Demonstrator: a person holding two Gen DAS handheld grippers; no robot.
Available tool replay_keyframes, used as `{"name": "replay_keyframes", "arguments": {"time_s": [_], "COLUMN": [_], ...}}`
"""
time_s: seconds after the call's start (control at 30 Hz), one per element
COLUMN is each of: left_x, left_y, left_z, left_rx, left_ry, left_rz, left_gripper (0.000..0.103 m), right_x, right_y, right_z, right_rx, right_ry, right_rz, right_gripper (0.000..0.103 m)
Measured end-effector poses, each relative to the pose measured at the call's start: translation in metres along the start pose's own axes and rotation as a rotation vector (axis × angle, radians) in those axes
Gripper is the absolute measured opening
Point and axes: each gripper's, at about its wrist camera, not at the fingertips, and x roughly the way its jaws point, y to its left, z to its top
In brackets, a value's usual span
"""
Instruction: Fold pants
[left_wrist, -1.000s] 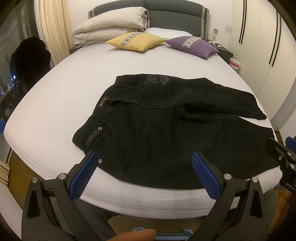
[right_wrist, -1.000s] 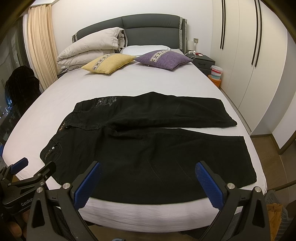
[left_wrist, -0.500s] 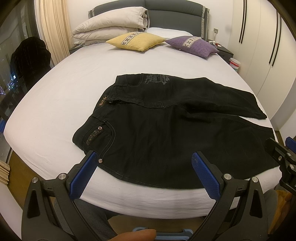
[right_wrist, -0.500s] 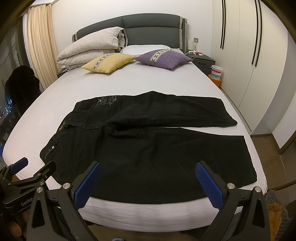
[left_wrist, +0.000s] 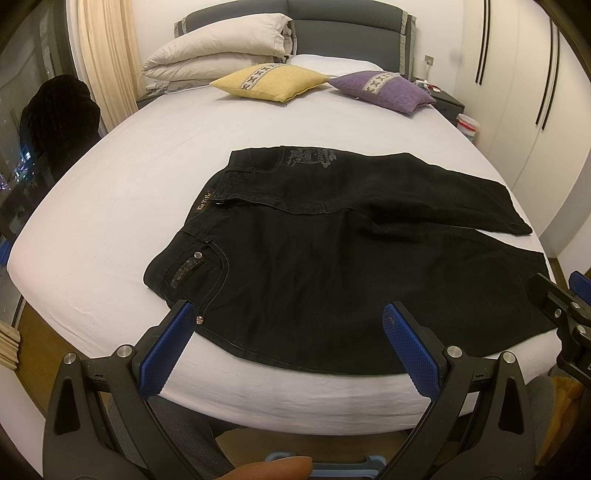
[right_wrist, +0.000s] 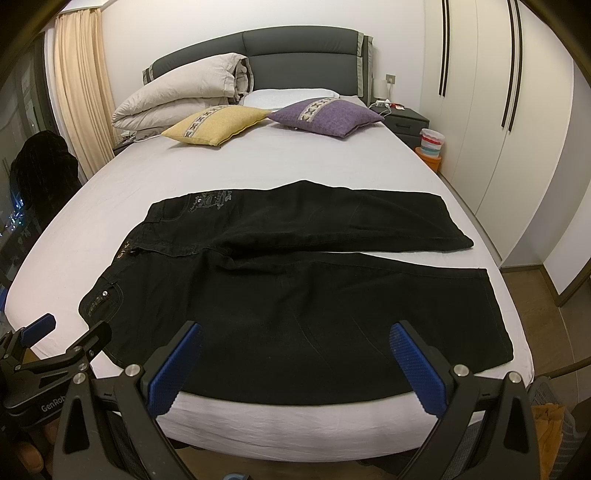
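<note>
Black pants (left_wrist: 332, 266) (right_wrist: 295, 288) lie spread flat on the white bed (left_wrist: 110, 206) (right_wrist: 110, 192), waistband to the left and both legs running right, near the front edge. My left gripper (left_wrist: 286, 325) is open, held just in front of the waist and pocket area, with nothing between its blue pads. My right gripper (right_wrist: 295, 339) is open too, hovering over the near leg's front edge, empty. In the right wrist view the left gripper (right_wrist: 66, 336) shows at the lower left; in the left wrist view the right gripper (left_wrist: 561, 299) shows at the right edge.
A yellow cushion (right_wrist: 216, 123) and a purple cushion (right_wrist: 325, 116) lie near the headboard beside a folded duvet (right_wrist: 184, 96). A nightstand (right_wrist: 400, 120) and small bins (right_wrist: 430, 147) stand right of the bed, wardrobe doors beyond. A dark garment (left_wrist: 61, 110) hangs at the left.
</note>
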Motion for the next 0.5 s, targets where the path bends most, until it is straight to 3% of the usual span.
{"name": "replay_keyframes", "arguments": {"time_s": [0.5], "left_x": [0.0000], "left_y": [-0.0003], "left_z": [0.0000], "left_rx": [0.001], "left_ry": [0.001], "left_rz": [0.001], "left_gripper": [0.103], "right_x": [0.0012], "right_y": [-0.0003], "right_z": [-0.0004], "right_rx": [0.001], "right_ry": [0.001], "right_rz": [0.000], "right_gripper": [0.103]}}
